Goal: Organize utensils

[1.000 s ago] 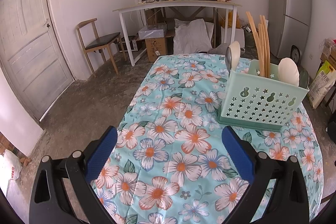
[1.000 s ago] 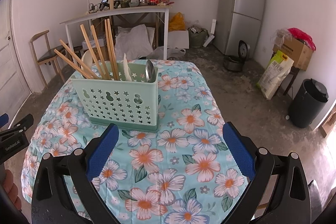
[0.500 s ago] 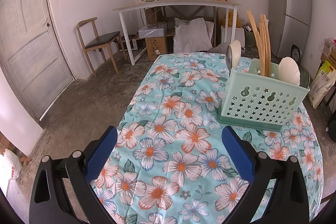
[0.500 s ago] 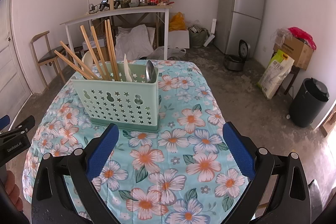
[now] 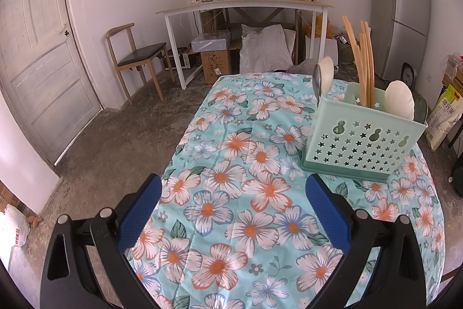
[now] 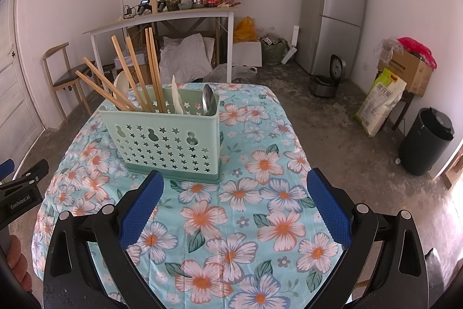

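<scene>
Caddy [image 6: 166, 139] beyond left finger of right tool [image 6: 234, 197].

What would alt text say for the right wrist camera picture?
A mint-green utensil caddy holding wooden chopsticks, white spoons and a metal spoon stands on a floral tablecloth. The open, empty right gripper frames it from below, with a fridge behind.

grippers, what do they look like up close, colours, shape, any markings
Both match: the left gripper and right gripper have black angular frames with cut-out slots and silver round bolt heads, and each finger carries a blue dimpled pad. The right wrist view shows white "GenRobot.AI" lettering on the left gripper's black side.
</scene>
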